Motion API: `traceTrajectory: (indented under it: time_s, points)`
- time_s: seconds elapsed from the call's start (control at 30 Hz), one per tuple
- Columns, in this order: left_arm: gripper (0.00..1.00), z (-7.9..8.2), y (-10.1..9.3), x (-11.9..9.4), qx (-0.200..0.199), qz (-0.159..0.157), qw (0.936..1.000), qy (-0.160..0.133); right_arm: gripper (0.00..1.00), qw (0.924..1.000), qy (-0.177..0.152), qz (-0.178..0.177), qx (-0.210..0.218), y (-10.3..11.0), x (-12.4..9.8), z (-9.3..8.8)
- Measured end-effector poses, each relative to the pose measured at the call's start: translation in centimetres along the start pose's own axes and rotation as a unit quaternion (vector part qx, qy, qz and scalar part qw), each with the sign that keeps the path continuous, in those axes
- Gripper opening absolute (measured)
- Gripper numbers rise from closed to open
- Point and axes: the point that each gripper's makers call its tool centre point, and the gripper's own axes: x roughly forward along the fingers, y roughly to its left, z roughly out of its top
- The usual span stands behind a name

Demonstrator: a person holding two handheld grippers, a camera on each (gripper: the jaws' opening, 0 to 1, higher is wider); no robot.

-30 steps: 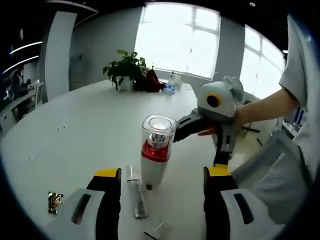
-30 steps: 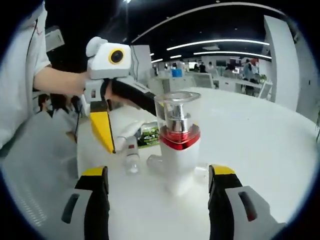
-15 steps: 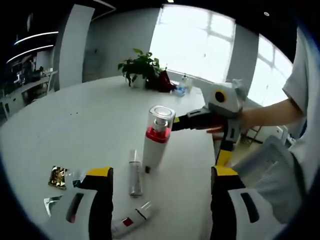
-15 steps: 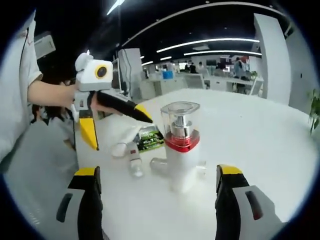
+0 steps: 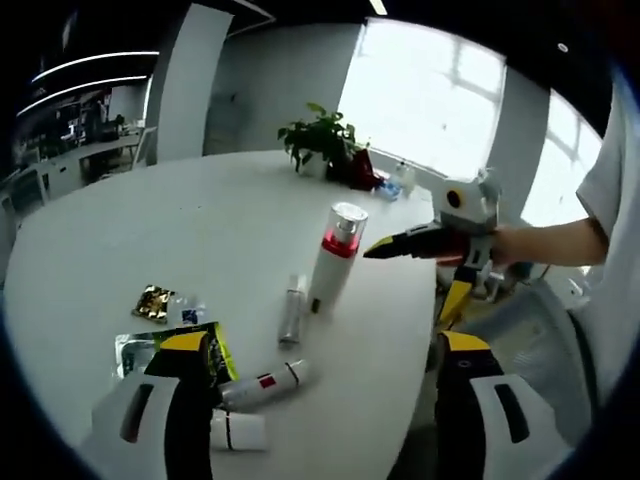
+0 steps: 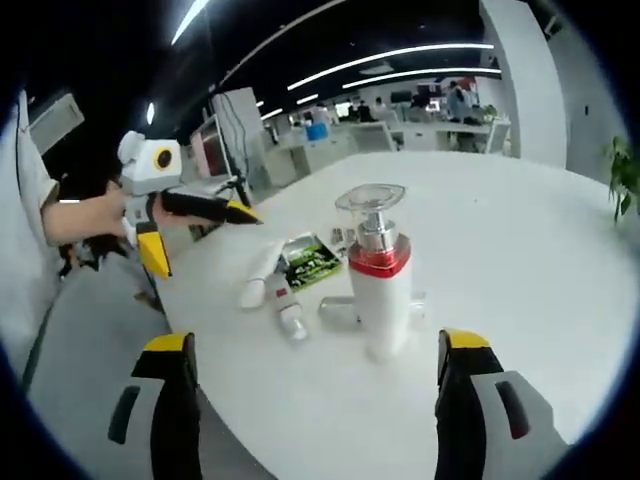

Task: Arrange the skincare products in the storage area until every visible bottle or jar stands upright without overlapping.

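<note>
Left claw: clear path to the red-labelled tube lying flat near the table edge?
Probably yes. In the left gripper view the red-labelled tube lies just ahead of the open left claw, nothing between them. The white tube beside it lies close, so a wide approach may nudge it.

Upright pump bottle (image 5: 335, 258) among fallen tubes (image 5: 265, 384)

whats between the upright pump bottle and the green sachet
A clear slim bottle and a white tube, both lying flat between pump bottle and green sachet, in the right gripper view.
</note>
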Motion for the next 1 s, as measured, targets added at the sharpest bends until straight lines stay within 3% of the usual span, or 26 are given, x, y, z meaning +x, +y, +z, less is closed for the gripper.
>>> traceTrajectory:
  time_s: [0.17, 0.3, 0.43, 0.77, 1.0]
  points:
    - [0.87, -0.6, 0.2, -2.1, -0.017, 0.02, 0.9996, -0.011, 0.99, 0.9994, 0.026, 0.0, 0.021, 1.4, -0.2, -0.4]
    - [0.89, -1.1, 0.0, -3.9, -0.035, 0.031, 0.9986, -0.022, 0.91, 0.9987, 0.042, 0.0, 0.028, 2.7, -0.7, -1.0]
    - [0.92, -2.0, -0.3, -5.5, -0.041, 0.046, 0.9978, -0.025, 0.99, 0.9984, 0.041, -0.003, 0.038, 3.5, -0.9, -1.1]
    - [0.96, -3.7, -0.1, -8.7, -0.063, 0.08, 0.9943, -0.03, 0.99, 0.9982, 0.026, -0.01, 0.053, 5.2, -1.9, 0.1]
    - [0.99, -5.8, -0.9, -10.8, -0.081, 0.099, 0.9918, -0.014, 0.99, 0.9991, 0.015, -0.009, 0.039, 7.5, -2.1, 1.4]
